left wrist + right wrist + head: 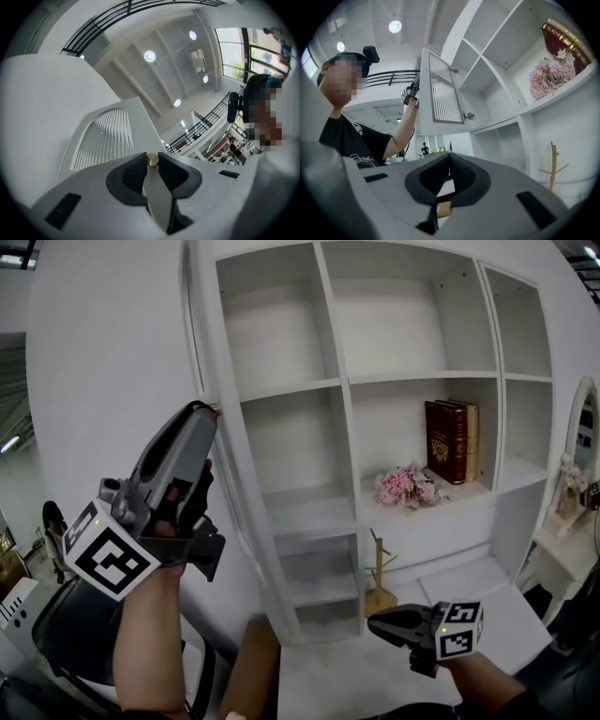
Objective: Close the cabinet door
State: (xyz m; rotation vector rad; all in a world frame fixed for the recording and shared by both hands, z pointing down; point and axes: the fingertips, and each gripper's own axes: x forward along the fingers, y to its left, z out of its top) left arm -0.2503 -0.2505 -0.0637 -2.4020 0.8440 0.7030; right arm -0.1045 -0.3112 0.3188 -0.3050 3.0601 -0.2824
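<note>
Lower left of head view: left gripper raised on a bare forearm, marker cube at its rear, tips angled upward. Pinches the free edge of the cabinet door between the left fingers; narrow gap filled by that edge, brass knob right at the fingertips.

Lower right of head view: right gripper low, pointing toward frame centre, apart from everything. Right fingers closed tip to tip, nothing between them.

Door swung well out from the upper left column of the white open-shelf cabinet. Ribbed panel in a white frame; centre-left of right gripper view, hinges along its right edge, compartments behind it uncovered.

Middle shelf, right of centre in head view: red book upright, tan book touching its right side, pink flowers lying just to their lower left.

Below that, wooden stand upright at the back of the white desk, beside the cabinet's lower shelves.

Far right edge: pale-framed mirror. Far lower left edge: small figure of a person in the background.

Top of left gripper view: ceiling with round lights, black railing right of centre.
</note>
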